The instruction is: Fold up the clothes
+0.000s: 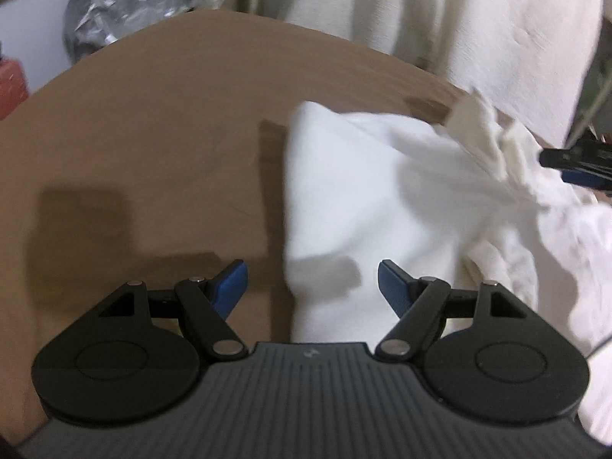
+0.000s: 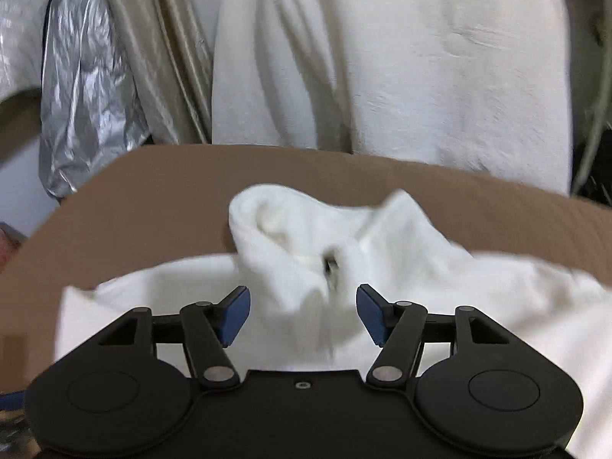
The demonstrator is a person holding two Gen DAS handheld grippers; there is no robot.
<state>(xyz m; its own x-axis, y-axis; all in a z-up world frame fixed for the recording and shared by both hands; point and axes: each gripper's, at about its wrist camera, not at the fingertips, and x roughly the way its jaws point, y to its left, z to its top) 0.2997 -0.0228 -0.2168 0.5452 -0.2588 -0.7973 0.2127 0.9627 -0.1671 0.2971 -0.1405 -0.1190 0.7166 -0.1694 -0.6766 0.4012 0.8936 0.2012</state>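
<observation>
A white garment (image 1: 344, 191) lies crumpled on the brown table (image 1: 153, 134), spreading off to the right. My left gripper (image 1: 311, 287) is open just above the garment's left fold, with its blue pads (image 1: 233, 287) apart and nothing held. In the right wrist view the garment (image 2: 306, 237) bunches up into a raised hump. My right gripper (image 2: 303, 313) is open with a ridge of that cloth standing between its blue pads (image 2: 235, 317). The right gripper (image 1: 573, 164) also shows at the right edge of the left wrist view, beside a lifted, blurred flap of cloth.
Behind the table hangs pale cream fabric (image 2: 420, 57) and a beige curtain (image 2: 164, 57). A crinkled silver plastic bag (image 2: 84, 95) stands at the back left. A red object (image 1: 11, 88) sits off the table's left edge. Bare brown table surface (image 1: 114, 210) lies left of the garment.
</observation>
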